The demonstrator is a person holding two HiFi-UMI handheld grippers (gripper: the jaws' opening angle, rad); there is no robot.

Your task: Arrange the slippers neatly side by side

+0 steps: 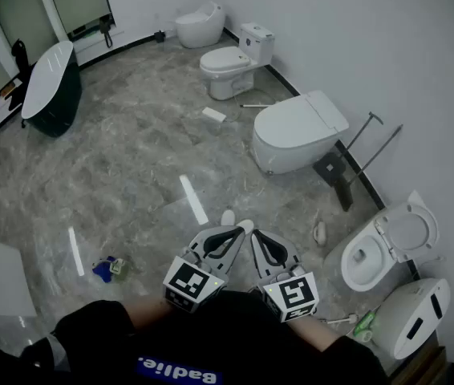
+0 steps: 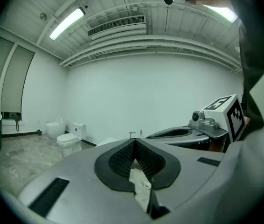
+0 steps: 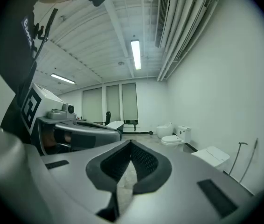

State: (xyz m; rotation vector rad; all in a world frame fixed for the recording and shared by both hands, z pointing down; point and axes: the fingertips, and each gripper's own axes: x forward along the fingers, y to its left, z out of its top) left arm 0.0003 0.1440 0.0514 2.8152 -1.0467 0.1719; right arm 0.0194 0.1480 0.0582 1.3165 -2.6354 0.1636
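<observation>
The slippers are hard to see. Only two white rounded ends peek out on the grey floor, side by side, right at 12 o'clock off my two tools and partly hidden behind them. The tips of both tools sit just above them in the head view; I can't tell if anything touches.

My left gripper has its jaws closed tip to tip with nothing clamped, and through the slot behind the tips I only see floor. Same for my right gripper: jaws together and empty. The two are angled toward each other, tips nearly meeting.

For writing, the marker cubes carry only black-and-white square patterns, no letters. My dark shirt has white lettering on a blue strip, upside down in the head view, maybe "Badie", not sure.

Further out, a small pale object lies at 2 o'clock and an open toilet at 3. A closed-lid toilet is at 1 and a black bathtub at 10. A blue scrap lies at 9.
</observation>
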